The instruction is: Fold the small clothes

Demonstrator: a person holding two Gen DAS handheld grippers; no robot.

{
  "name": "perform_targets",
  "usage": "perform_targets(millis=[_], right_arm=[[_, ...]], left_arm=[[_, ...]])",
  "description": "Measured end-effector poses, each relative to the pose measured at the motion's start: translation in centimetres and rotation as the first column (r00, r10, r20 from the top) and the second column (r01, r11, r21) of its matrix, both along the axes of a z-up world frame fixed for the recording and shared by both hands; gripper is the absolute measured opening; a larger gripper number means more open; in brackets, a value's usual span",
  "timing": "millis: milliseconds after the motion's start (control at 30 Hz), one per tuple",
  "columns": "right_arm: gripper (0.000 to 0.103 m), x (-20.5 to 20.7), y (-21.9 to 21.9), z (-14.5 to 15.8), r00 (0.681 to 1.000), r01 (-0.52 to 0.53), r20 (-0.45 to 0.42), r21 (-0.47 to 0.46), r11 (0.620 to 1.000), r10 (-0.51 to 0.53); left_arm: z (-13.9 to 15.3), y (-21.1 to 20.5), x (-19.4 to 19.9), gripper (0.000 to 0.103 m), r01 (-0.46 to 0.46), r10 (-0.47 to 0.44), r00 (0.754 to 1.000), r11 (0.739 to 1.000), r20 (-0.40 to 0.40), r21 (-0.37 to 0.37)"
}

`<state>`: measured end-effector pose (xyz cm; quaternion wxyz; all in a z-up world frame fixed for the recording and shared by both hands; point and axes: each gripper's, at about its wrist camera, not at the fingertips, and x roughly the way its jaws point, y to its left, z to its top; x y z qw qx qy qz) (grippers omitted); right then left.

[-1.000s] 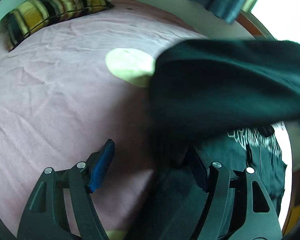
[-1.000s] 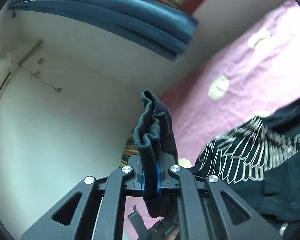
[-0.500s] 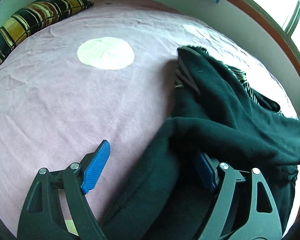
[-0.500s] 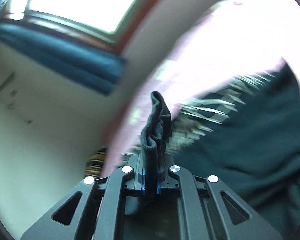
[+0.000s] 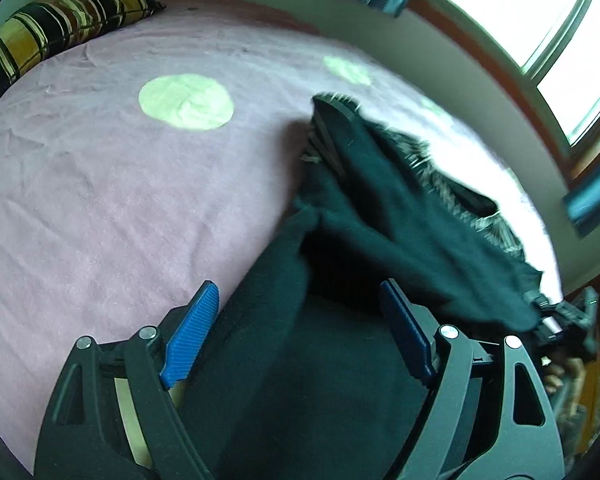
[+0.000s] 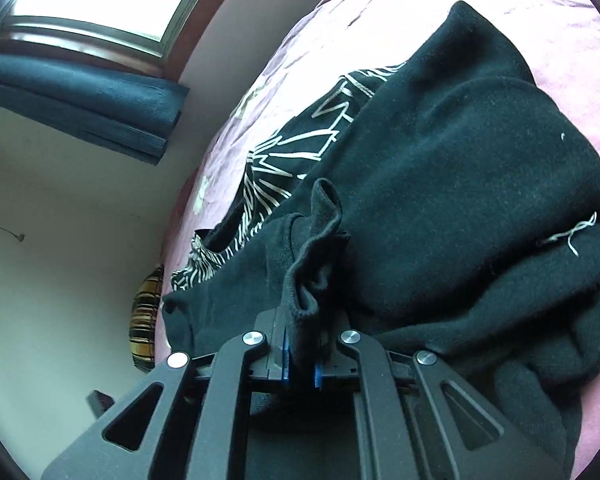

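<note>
The right gripper (image 6: 300, 354) pinched a bunched hem of the dark green fleece garment (image 6: 460, 168). The left gripper (image 5: 300, 340) stood spread above that garment, pads clear. The garment lay on the pink bedsheet (image 5: 100, 200), over a black white-patterned cloth (image 6: 300, 148); a striped pillow (image 5: 52, 28) lay beyond.

Daylight poured through a wood-framed window (image 5: 540, 36), blue curtain (image 6: 80, 108) bunched beside it; pale wall (image 6: 60, 260), striped pillow (image 5: 56, 28) at the pink bed's (image 5: 100, 200) far corner.
</note>
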<state>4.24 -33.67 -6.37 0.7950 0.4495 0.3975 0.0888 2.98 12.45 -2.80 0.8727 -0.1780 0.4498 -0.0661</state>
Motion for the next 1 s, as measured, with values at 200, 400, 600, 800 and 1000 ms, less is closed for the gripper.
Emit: perform_targets(millis=[200, 400, 600, 800, 1000], right_arm=[[0.008, 0.1, 0.1, 0.1, 1.000, -0.004, 0.008, -0.018, 1.000, 0.004], [0.008, -0.2, -0.2, -0.1, 1.000, -0.016, 0.002, -0.041, 0.999, 0.016], [0.007, -0.1, -0.9, -1.0, 1.000, -0.017, -0.002, 0.007, 1.000, 0.017], [0.007, -1.3, -3.0, -1.9, 1.000, -0.014, -0.006, 0.088, 0.996, 0.015], [0.007, -3.8, -5.3, -2.1, 1.000, -0.009, -0.007, 0.120, 0.993, 0.010]], left_arm=[[1.9, -0.8, 2.0, 0.082, 0.011, -0.013, 0.997, 1.000, 0.072, 0.020], [-0.9, -1.8, 6.1, 0.082, -0.013, 0.014, 1.000, 0.992, -0.013, 0.126], [-3.4, -1.8, 6.8, 0.082, 0.012, 0.004, 0.997, 0.981, -0.081, 0.194], [-3.3, -1.0, 6.9, 0.082, 0.030, -0.019, 0.997, 0.986, -0.069, 0.165], [-3.4, -0.4, 6.8, 0.082, 0.047, -0.040, 0.997, 0.991, -0.060, 0.127]])
